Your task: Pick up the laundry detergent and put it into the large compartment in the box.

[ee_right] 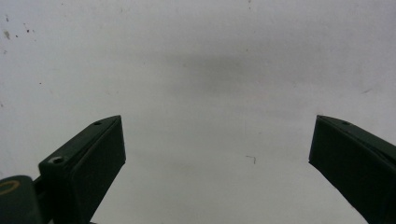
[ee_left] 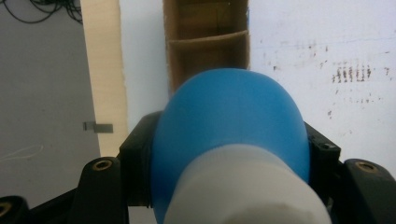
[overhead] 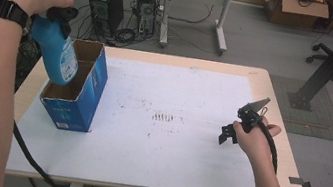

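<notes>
The left gripper (ee_left: pixel 229 154) clamps a blue bottle (overhead: pixel 59 54) above a box (overhead: pixel 75 94), seemingly clear of it; the right gripper (ee_right: pixel 217 158) gapes empty over the table (overhead: pixel 168 164).

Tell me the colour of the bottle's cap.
White, on a blue bottle; the cap shows best in the left gripper view.

Both grippers are black: the right gripper (ee_right: pixel 217 158) has flat, blocky jaws with small screw holes. A black cable trails from it, and the left wrist wears a black watch (overhead: pixel 6 9)
</notes>
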Demonstrator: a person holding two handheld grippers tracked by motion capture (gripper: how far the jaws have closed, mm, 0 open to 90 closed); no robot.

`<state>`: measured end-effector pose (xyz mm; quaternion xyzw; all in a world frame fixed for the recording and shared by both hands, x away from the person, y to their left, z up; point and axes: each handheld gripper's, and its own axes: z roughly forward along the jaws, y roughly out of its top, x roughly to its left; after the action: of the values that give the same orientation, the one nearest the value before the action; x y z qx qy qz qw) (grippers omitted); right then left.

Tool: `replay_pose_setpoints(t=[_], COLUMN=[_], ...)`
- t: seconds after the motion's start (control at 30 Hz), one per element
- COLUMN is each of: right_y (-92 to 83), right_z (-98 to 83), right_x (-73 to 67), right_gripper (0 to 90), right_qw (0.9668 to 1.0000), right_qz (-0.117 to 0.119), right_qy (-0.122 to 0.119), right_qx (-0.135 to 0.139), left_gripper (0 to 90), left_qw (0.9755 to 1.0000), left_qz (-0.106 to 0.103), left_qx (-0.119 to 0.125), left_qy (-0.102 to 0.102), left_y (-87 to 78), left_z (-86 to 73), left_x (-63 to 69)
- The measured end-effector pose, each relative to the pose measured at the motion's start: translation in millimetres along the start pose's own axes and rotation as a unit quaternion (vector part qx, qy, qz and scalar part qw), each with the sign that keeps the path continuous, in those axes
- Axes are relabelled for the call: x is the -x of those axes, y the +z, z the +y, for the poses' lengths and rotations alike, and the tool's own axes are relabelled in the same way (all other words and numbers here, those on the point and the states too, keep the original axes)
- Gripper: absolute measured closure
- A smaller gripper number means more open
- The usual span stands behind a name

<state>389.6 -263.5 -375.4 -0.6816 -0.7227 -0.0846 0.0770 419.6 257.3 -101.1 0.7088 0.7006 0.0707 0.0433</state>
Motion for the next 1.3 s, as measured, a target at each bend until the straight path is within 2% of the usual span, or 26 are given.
replay_pose_setpoints(t=[0.37, 0.47, 0.5, 0.7, 0.8, 0.93, 1.3], right_y=[5.0, 6.6, 6.6, 10.9, 12.6, 13.9, 19.8], right_z=[-0.8, -1.2, -1.2, -2.4, -2.7, -2.7, -3.6], right_x=[-1.3, 0.7, 0.7, 5.3, 5.9, 6.4, 5.5], right_gripper=[3.7, 3.7, 3.7, 3.7, 3.8, 3.7, 3.8], right_qw=[1.0000, 1.0000, 1.0000, 0.9999, 0.9999, 0.9999, 0.9998], right_qz=[-0.001, -0.001, -0.001, -0.001, -0.001, -0.001, 0.000], right_qy=[0.000, 0.002, 0.002, 0.005, 0.008, 0.007, 0.006], right_qx=[-0.004, -0.007, -0.007, -0.011, -0.012, -0.013, -0.019], left_gripper=[37.2, 37.2, 37.2, 37.2, 37.2, 37.2, 37.2], left_qw=[0.9998, 0.9996, 0.9996, 0.9992, 0.9990, 0.9985, 0.9976], left_qz=[-0.011, -0.013, -0.013, -0.015, -0.016, -0.017, -0.018], left_qx=[-0.014, -0.023, -0.023, -0.038, -0.041, -0.051, -0.066], left_qy=[-0.004, -0.005, -0.005, -0.007, -0.007, -0.013, -0.014], left_y=[36.0, 53.7, 53.7, 80.5, 87.1, 105.6, 132.3], left_z=[2.4, 3.7, 3.7, 4.1, 3.7, 1.4, -1.5], left_x=[-1.2, 0.4, 0.4, 0.0, -0.8, -4.7, -5.4])
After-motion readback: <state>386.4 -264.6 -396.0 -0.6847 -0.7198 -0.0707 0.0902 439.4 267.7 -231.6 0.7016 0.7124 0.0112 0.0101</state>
